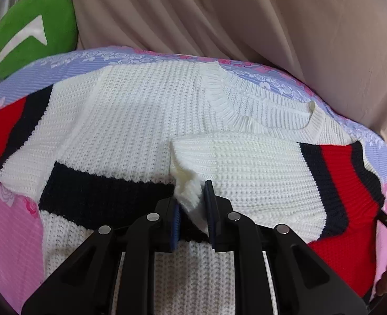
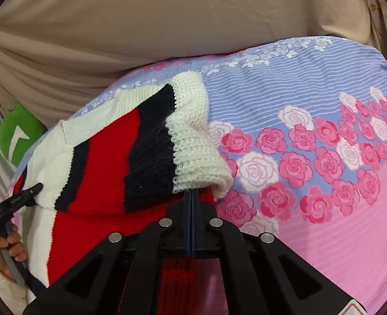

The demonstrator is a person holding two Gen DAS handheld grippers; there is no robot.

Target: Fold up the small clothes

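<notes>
Chunky waffle-knit sweater [image 1: 130,120], white with navy and red stripes, lying flat on a floral bedsheet [image 1: 15,225] printed in pink and lavender with roses. In the left wrist view its long axis runs from the hem, nearest the camera, to the ribbed crew neckline [image 1: 248,102], which points away toward the beige draped cloth [image 1: 246,13] behind the bed. Left to right: a green cushion [image 1: 33,31] at the far corner; one sleeve lying outward with a red-and-navy band; the body crossed by a broad navy stripe [image 1: 101,191]; the other sleeve [image 1: 259,173] folded inward across the chest, cuff toward the middle. The left gripper [image 1: 192,204] has its jaws slightly apart with a bunch of that white cuff between them; whether the pads press the knit cannot be told. In the right wrist view the left gripper's tip rests on the white knit at far left, and the right gripper [image 2: 191,197] is closed, its pads together under the striped fold of the sweater [image 2: 130,157], whose white ribbed edge [image 2: 196,157] drapes over them; whether knit is pinched between them cannot be told.
</notes>
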